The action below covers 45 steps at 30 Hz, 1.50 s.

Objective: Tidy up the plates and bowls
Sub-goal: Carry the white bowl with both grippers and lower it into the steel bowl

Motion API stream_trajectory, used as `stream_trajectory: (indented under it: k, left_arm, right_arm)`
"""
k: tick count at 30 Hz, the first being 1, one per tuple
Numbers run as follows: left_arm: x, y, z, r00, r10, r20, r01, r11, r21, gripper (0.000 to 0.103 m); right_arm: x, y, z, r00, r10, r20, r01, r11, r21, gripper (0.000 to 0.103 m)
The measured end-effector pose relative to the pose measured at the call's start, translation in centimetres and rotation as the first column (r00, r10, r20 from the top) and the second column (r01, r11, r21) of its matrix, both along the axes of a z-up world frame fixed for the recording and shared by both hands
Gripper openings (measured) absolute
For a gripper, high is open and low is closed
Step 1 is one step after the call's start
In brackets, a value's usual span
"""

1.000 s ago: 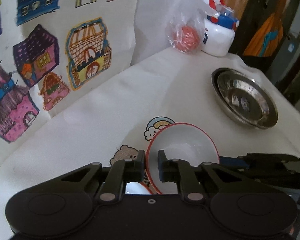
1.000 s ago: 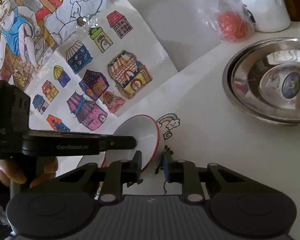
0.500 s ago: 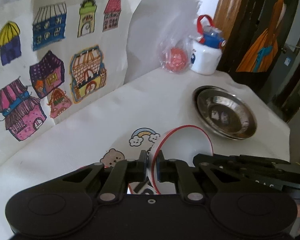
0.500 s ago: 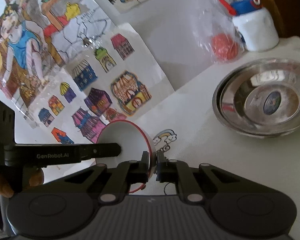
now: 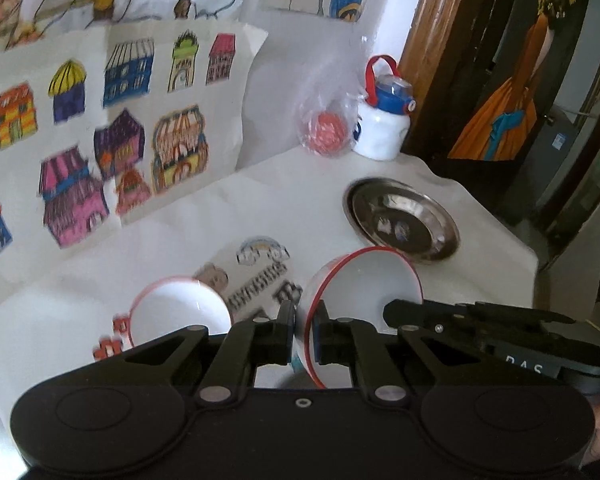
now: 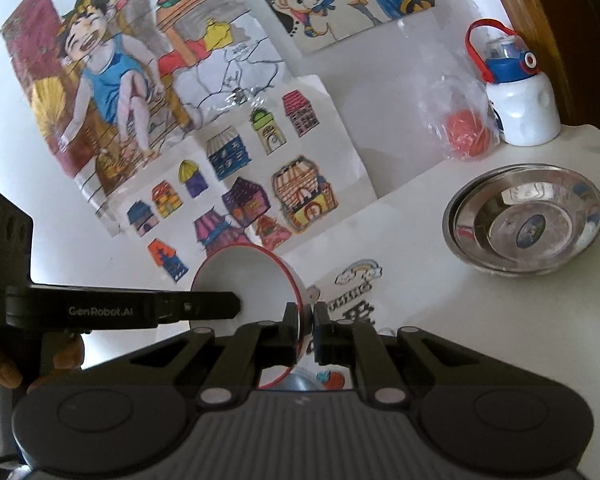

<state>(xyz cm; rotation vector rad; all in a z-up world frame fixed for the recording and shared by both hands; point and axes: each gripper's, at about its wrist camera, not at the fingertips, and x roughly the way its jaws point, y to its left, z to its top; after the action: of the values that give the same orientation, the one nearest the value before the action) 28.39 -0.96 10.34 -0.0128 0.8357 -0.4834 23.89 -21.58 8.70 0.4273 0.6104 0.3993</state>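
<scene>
Since 1 second ago you have lifted the red-rimmed bowl (image 5: 360, 284) off the table (image 5: 308, 200). Your left gripper (image 5: 303, 334) and right gripper (image 6: 307, 330) each pinch opposite sides of its rim, holding it tilted. Just left, a second white bowl (image 5: 176, 304) sits on the table. Farther right rest the stacked steel plates (image 6: 524, 224), with the bottle (image 6: 520, 100) beyond.

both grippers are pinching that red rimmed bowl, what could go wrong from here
1. The bowl is tilted in the air, held by thin rim pinches from the left hand-held gripper and right hand-held gripper; uneven pulling could twist it loose.
2. A second bowl sits just below and could be struck.
3. The steel plates lie near the table edge.
</scene>
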Motion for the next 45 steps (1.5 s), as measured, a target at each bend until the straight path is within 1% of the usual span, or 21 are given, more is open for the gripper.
stream_trajectory:
  k: [3, 9, 16, 20, 25, 33, 37, 45]
  left_arm:
    - [-1.2, 0.5, -0.6, 0.999, -0.001, -0.040, 0.001, 1.000, -0.013, 0.009]
    - [-3.3, 1.0, -1.7, 0.995, 0.003, -0.096, -0.005, 1.000, -0.018, 0.009]
    - [-4.1, 1.2, -3.2, 0.984, 0.016, -0.175, -0.014, 1.000, 0.012, 0.009]
    - [-4.2, 1.1, -3.7, 0.978, 0.022, -0.208, -0.016, 0.999, 0.031, 0.009]
    - [-4.1, 0.9, -4.2, 0.970, 0.032, -0.239, -0.018, 0.998, 0.060, 0.009]
    - [-3.4, 0.8, -5.2, 0.958, 0.049, -0.284, -0.028, 0.996, 0.079, 0.009]
    - [-3.1, 0.6, -5.5, 0.953, 0.051, -0.299, -0.027, 0.996, 0.084, 0.009]
    - [-2.5, 0.6, -5.6, 0.952, 0.039, -0.303, -0.019, 0.997, 0.070, 0.012]
  right_arm:
    - [-1.5, 0.3, 0.1, 1.000, 0.015, -0.001, -0.015, 1.000, -0.019, 0.009]
    - [-3.7, 1.4, 0.2, 0.999, 0.043, -0.016, -0.044, 0.996, -0.082, 0.009]
    - [-4.6, 2.5, -0.4, 0.995, 0.082, -0.064, -0.091, 0.984, -0.154, 0.009]
    - [-4.7, 2.9, -0.8, 0.992, 0.092, -0.089, -0.107, 0.978, -0.178, 0.009]
    - [-4.5, 3.1, -1.4, 0.987, 0.106, -0.120, -0.128, 0.974, -0.190, 0.009]
    - [-3.8, 3.3, -2.2, 0.981, 0.118, -0.151, -0.147, 0.970, -0.193, 0.009]
    - [-3.4, 3.5, -2.5, 0.978, 0.122, -0.167, -0.155, 0.968, -0.200, 0.010]
    - [-2.9, 3.2, -2.6, 0.978, 0.120, -0.168, -0.152, 0.970, -0.189, 0.013]
